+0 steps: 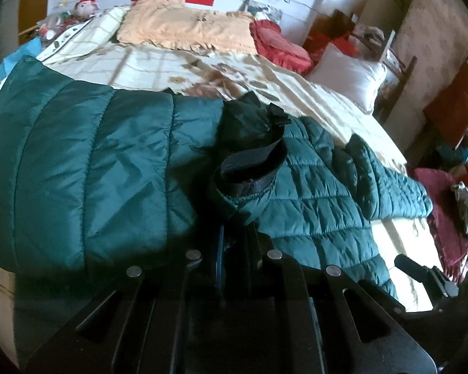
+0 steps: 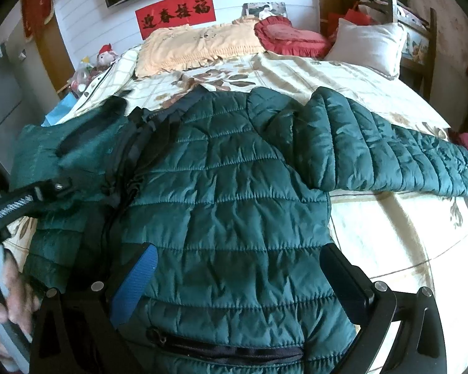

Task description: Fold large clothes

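Your left gripper is pinched on the jacket's near sleeve, which is swung across the front. Your right gripper hovers with jaws spread over the hem, holding nothing. The far sleeve, beyond it to the right, is still unfolded; so is the body.

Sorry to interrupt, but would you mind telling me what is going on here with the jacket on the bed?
A person is folding a green quilted jacket spread on the bed, with a gripper in each hand. The left gripper is shut on one sleeve's cuff, which is lifted over the jacket's body. The right gripper is open, its fingers on either side of the jacket's lower front. The other sleeve lies stretched out to the side.
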The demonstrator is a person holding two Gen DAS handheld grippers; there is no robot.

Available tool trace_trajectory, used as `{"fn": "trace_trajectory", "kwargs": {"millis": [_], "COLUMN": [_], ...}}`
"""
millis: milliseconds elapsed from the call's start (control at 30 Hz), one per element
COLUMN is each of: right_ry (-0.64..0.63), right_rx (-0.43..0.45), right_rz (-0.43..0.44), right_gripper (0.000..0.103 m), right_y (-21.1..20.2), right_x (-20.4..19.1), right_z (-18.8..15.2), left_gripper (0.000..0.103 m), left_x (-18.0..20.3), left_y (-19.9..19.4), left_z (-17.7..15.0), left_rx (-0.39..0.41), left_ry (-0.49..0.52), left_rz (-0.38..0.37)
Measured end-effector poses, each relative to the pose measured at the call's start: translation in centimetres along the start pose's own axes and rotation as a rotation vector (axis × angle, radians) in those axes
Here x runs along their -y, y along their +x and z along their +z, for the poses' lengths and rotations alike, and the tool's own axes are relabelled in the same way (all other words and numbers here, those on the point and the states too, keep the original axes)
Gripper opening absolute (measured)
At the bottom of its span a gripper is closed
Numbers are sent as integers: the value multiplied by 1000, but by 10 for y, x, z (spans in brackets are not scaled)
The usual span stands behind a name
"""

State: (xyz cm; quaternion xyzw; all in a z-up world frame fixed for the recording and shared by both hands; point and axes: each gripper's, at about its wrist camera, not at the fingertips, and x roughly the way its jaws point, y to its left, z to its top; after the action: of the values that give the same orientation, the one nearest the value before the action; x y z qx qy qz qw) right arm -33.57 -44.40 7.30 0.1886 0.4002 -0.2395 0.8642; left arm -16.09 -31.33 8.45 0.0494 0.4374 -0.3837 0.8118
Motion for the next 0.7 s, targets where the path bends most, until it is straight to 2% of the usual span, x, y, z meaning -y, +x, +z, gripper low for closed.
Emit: {"fn": "trace_trajectory", "kwargs": {"millis": [167, 333, 400, 467, 533, 600, 700], "right_ry": [8, 25, 26, 23, 23, 25, 31], "right_rx": [-13, -25, -26, -25, -24, -21, -10], "right_rz": [10, 16, 17, 14, 15, 16, 42], "right_gripper": [103, 103, 103, 103, 103, 103, 103], "right_y": [1, 1, 0, 0, -1, -2, -5], "right_x": [4, 7, 7, 7, 7, 7, 2], "right_z": [-2, -3, -3, -3, -3, -2, 5], "left_gripper": [10, 12, 26, 50, 59, 59, 60], "left_x": [11, 11, 11, 10, 7, 5, -6], "left_y": [15, 17, 16, 12, 3, -11, -40], "left_z": [-6, -8, -8, -8, -7, -4, -1], "left_rx": [-20, -39, -50, -57, -53, -49, -27], "left_ry": [37, 27, 19, -12, -35, -32, -8], "left_rz": [25, -8, -39, -98, -148, -161, -136]}}
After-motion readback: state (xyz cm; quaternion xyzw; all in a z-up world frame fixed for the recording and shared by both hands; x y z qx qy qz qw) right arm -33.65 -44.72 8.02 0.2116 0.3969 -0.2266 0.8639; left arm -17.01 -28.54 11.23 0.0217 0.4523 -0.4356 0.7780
